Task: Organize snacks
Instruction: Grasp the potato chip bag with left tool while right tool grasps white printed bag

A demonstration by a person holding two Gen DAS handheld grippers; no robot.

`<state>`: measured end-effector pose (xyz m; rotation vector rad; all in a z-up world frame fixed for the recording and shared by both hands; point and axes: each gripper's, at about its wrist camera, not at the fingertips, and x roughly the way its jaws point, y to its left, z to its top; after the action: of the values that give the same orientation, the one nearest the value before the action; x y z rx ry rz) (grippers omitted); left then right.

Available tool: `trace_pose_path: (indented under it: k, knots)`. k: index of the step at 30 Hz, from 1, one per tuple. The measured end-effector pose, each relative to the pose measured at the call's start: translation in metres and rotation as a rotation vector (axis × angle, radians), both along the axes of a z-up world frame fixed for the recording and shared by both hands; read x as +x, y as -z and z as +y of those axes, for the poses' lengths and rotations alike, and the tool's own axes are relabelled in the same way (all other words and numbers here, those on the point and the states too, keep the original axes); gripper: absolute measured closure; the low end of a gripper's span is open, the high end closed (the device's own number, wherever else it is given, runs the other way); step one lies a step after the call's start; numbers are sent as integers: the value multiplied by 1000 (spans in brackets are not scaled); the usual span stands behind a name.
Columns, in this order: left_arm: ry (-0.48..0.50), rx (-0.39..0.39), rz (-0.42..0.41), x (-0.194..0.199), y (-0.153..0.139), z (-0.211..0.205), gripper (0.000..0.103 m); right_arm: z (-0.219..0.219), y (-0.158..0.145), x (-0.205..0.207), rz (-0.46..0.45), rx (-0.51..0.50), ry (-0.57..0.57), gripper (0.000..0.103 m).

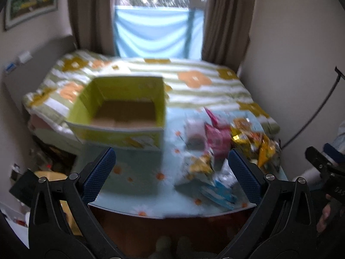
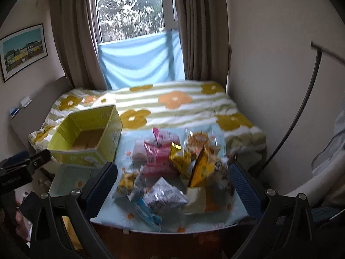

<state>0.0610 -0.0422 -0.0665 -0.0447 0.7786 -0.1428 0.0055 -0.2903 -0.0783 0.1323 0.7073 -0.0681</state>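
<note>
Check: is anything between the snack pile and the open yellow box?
Nothing visible. The snack pile lies right of the yellow box, with only bare tablecloth between. The box is open-topped and looks empty.

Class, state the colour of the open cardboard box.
Yellow-green box, brown inside; right wrist view shows it best.

The box point(image 2: 86, 139) looked like matt cardboard, brown inside. The snack packs point(image 2: 172, 168) were glossy, crinkled foil or plastic, though blurred. The tablecloth point(image 2: 71, 179) seemed smooth; finger pads point(image 1: 100, 172) were textured.
</note>
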Motion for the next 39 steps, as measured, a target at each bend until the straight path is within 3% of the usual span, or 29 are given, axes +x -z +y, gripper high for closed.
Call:
trace_pose_path:
  k: [6,10,18,22,30,39]
  knots:
    - [69,18,130,19,53,-38,0,-19,50,15,108,55,-20,0]
    - [132,9,217,35,85,-56,0,-32,80,23,173,94,26,0]
    - [248,19,345,82,145,-82,0,-51,128,37,299,254,157,0]
    - [324,58,424,104,176,-89,0,-50,147,42,364,408,238,0]
    - [415,108,497,124,211,-87,0,-22,176,55,432,570,330,0]
    - [491,141,506,140,230,-89,1,-7,201,73,475,657,413,0]
